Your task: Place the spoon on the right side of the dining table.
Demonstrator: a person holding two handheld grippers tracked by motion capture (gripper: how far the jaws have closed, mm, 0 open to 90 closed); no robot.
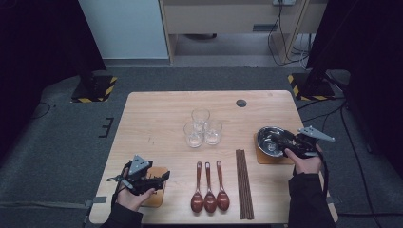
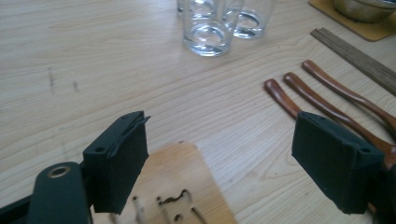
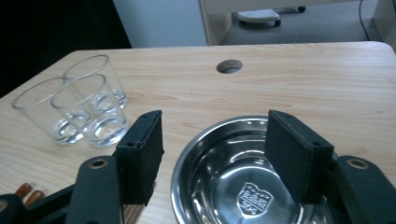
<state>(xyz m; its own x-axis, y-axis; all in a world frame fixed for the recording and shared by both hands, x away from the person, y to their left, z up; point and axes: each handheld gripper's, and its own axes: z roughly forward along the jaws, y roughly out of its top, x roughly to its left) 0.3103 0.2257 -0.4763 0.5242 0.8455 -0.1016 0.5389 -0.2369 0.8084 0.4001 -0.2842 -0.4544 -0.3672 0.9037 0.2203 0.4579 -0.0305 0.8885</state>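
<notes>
1. Steel catches the light at the right side of the surface (image 1: 157, 118): a shallow metal bowl (image 1: 270, 137) sits on a tan mat (image 1: 262, 156), well apart from the other things.
2. The right tool (image 1: 288, 141) hangs just above the bowl's near rim. In the right gripper view its jaws stand spread, one to each side of the bowl (image 3: 243, 186), with nothing pressed between the pads; whether a pad touches the rim I cannot tell from this angle.
3. The left tool (image 1: 164, 178) sits at the near left corner, over a small wooden coaster (image 1: 156, 197) with cut-out marks.
4. In the left gripper view its jaws are apart, the coaster (image 2: 187, 186) lying below the gap, not pinched.
5. Three clear glasses (image 1: 202, 127) stand clustered at the middle of the surface, touching or nearly so.
6. Three reddish-brown spoons (image 1: 209, 190) lie side by side near the front edge, bowls toward the person, handles pointing at the glasses.
7. A bundle of dark chopsticks (image 1: 244, 183) lies just to the right of the spoons, parallel to them, between the spoons and the mat.
8. A round dark grommet hole (image 1: 241, 103) marks the far side of the surface.
</notes>
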